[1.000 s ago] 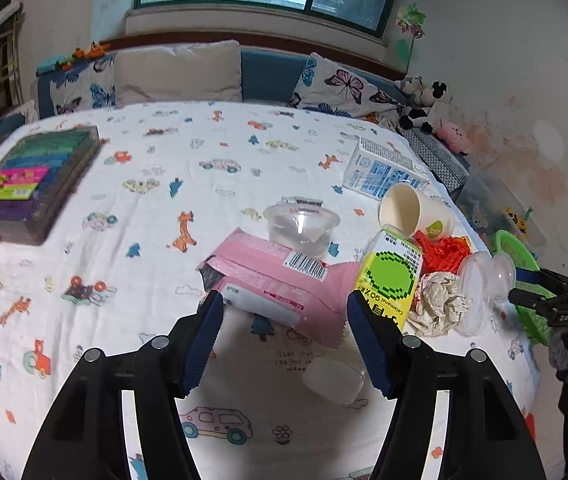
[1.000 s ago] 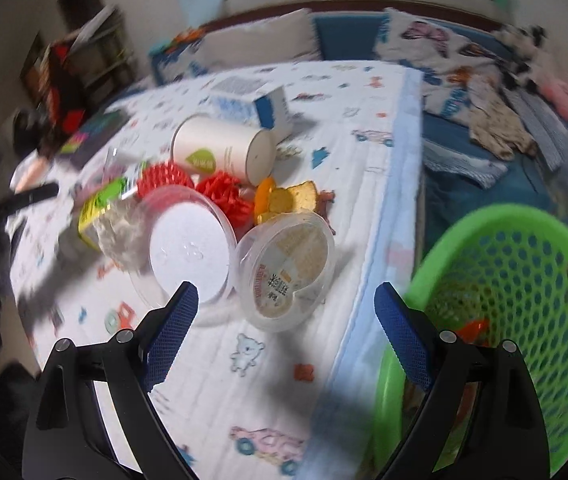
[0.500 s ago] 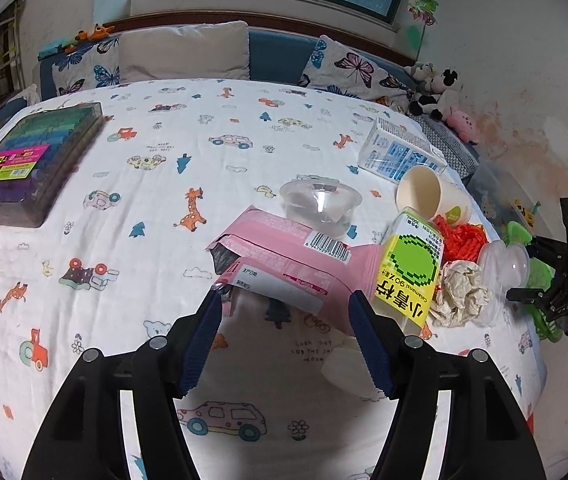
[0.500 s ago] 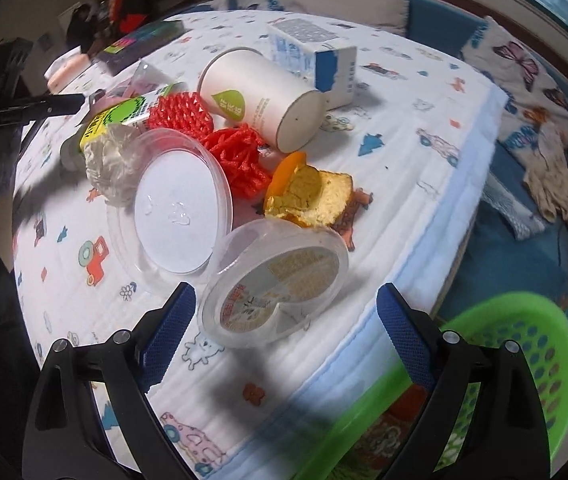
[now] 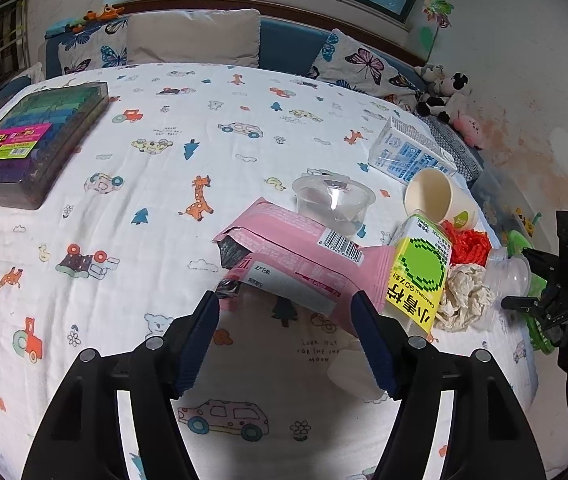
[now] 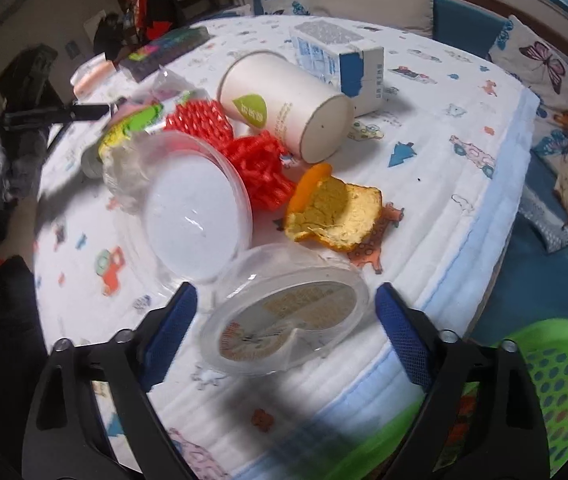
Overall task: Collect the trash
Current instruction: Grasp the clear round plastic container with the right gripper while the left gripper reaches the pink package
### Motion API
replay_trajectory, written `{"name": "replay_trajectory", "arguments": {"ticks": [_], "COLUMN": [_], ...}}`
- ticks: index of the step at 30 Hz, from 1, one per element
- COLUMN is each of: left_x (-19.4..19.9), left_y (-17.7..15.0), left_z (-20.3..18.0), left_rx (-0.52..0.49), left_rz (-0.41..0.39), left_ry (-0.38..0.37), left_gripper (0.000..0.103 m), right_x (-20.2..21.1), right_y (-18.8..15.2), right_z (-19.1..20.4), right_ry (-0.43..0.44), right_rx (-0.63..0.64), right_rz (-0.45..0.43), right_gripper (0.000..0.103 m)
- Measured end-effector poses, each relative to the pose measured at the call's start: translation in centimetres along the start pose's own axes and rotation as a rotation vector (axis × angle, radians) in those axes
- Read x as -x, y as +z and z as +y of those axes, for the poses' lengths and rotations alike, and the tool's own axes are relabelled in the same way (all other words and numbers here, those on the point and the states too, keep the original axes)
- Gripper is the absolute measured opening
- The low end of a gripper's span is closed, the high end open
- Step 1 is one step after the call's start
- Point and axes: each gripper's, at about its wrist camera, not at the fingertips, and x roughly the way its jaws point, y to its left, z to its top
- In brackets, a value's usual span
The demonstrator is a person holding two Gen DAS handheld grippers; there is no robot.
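My left gripper [image 5: 286, 336] is open just short of a pink snack wrapper [image 5: 296, 256] on the printed tablecloth. Beside the wrapper lie a yellow-green juice carton [image 5: 420, 276], a crumpled tissue [image 5: 464, 296], red plastic netting [image 5: 468, 240], a paper cup [image 5: 436, 198] on its side, a clear plastic cup [image 5: 332, 204] and a milk carton [image 5: 408, 152]. My right gripper [image 6: 284, 332] is open, its fingers either side of a clear hinged container [image 6: 284, 328]. Its open lid [image 6: 196, 212] stands behind it, with orange peel [image 6: 336, 212] to the right. The green basket [image 6: 544, 392] is low right.
A box of coloured pens [image 5: 32, 140] lies at the table's far left. The table edge [image 6: 480, 264] runs close to the right gripper, with blue seating below. Cushions and plush toys [image 5: 448, 92] line the bench behind. A small white lid [image 5: 356, 372] lies near my left gripper.
My right gripper has swung away from the basket and closed in over the clear container. My left gripper has moved slightly nearer the pink wrapper.
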Motion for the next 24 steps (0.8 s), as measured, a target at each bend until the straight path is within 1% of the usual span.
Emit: {"name": "replay_trajectory", "arguments": {"ticks": [1,3,6,9,11,14,15,17,20,24], "left_x": [0.0,0.0,0.1,0.1,0.0,-0.6,-1.0,-1.5,-2.1,-3.2], "left_y": [0.0,0.2,0.3,0.6,0.8,1.1,1.2,1.3,1.5,1.9], "left_z": [0.0,0.1,0.0,0.0,0.1,0.3,0.6,0.8,0.8,0.8], "left_rx": [0.004,0.021,0.049,0.077,0.101,0.160,0.202,0.263,0.310,0.383], "left_rz": [-0.001,-0.002,-0.004,-0.012,-0.011,0.009,0.026,0.043,0.055,0.082], "left_ry": [-0.002,-0.012,-0.021,-0.023,-0.029,-0.028,-0.034,-0.039,-0.034,-0.022], "left_gripper": [0.066,0.066,0.066,0.071,0.072,0.074,0.074,0.074,0.075,0.078], "right_x": [0.2,0.6,1.3,2.0,2.7,3.7,4.0,4.7,5.4,5.5], "right_y": [0.0,-0.1,-0.4,-0.8,-1.1,-1.5,-1.7,-2.1,-2.7,-3.1], "right_z": [0.1,0.4,1.0,1.9,2.7,3.6,3.9,4.4,5.1,5.8], "right_ry": [-0.007,-0.033,-0.064,-0.102,-0.140,-0.176,-0.189,-0.197,-0.187,-0.186], "right_rx": [-0.011,-0.040,-0.079,-0.113,-0.137,-0.169,-0.186,-0.216,-0.247,-0.273], "right_rz": [-0.005,-0.014,-0.043,-0.071,-0.094,-0.132,-0.149,-0.177,-0.210,-0.224], "right_gripper": [0.075,0.066,0.066,0.066,0.066,0.066,0.066,0.066,0.066,0.066]}}
